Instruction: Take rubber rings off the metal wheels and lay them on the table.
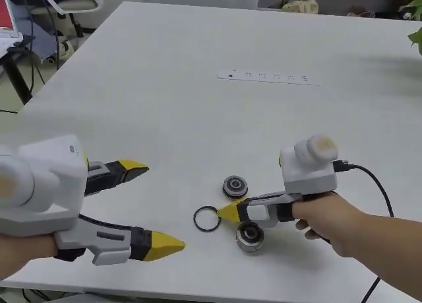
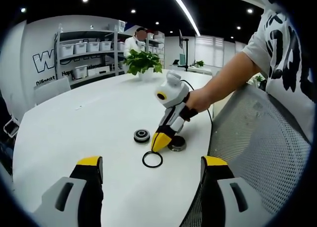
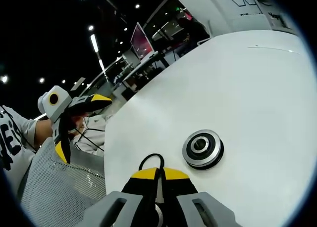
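Note:
A loose black rubber ring (image 1: 206, 219) (image 2: 152, 159) lies flat on the white table (image 1: 198, 105). My right gripper (image 1: 229, 212) (image 3: 159, 173) is shut, its yellow tips pinching the ring's (image 3: 150, 159) right edge. One metal wheel (image 1: 235, 185) (image 2: 142, 135) (image 3: 202, 149) with a dark ring on it sits just beyond. A second wheel (image 1: 250, 235) (image 2: 176, 144), bare silver, rests under the right gripper. My left gripper (image 1: 150, 205) (image 2: 151, 162) hovers open to the ring's left, holding nothing; it appears in the right gripper view (image 3: 81, 123) too.
A white power strip (image 1: 267, 76) lies far back on the table. The right gripper's black cable (image 1: 379, 187) trails to the right. The table's front edge (image 1: 198, 291) is close to the wheels. A mesh chair (image 2: 257, 138) stands at that edge.

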`<state>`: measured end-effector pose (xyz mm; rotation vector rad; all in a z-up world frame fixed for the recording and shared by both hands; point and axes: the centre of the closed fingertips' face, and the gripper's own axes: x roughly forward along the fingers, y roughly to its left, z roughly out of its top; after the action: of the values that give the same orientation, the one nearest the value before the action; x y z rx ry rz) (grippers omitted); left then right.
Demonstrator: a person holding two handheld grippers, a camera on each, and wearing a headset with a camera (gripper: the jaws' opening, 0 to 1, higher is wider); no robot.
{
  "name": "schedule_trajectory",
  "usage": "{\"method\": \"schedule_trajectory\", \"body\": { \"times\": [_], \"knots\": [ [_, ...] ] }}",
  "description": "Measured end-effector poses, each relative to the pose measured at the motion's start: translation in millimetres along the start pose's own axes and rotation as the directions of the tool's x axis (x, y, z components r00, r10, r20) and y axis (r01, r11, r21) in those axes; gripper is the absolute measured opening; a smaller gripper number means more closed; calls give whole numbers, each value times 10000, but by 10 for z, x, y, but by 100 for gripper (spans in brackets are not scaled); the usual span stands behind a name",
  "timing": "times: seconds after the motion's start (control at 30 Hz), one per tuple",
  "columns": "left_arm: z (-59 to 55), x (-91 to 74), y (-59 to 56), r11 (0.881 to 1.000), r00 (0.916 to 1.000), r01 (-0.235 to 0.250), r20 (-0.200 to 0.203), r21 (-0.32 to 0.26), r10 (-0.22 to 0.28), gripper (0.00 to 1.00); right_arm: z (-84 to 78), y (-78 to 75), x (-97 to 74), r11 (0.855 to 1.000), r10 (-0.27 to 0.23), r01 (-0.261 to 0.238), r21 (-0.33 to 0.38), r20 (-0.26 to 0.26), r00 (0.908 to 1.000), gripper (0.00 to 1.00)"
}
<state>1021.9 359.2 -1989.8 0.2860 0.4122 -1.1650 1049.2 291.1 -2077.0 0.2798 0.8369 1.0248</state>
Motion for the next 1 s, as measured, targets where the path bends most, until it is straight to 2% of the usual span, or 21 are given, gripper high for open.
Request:
{"method": "schedule_trajectory", "body": {
  "times": [0.17,0.6,0.87,1.0],
  "knots": [
    [0,-2,5,10000,10000,-12,-20,6,12,79,16,0,-19,10000,-26,26,0,100,9999,3],
    [39,3,24,10000,9999,-31,96,-69,32,78,143,127,-122,9997,213,-205,-147,558,9982,7],
    [83,8,39,10000,9999,27,125,-51,-26,77,274,221,-247,9990,253,-212,-385,1082,9938,7],
    [102,19,60,10000,10000,12,83,4,-12,77,298,187,-316,9990,172,-121,-420,1252,9920,8]
  ]
}}
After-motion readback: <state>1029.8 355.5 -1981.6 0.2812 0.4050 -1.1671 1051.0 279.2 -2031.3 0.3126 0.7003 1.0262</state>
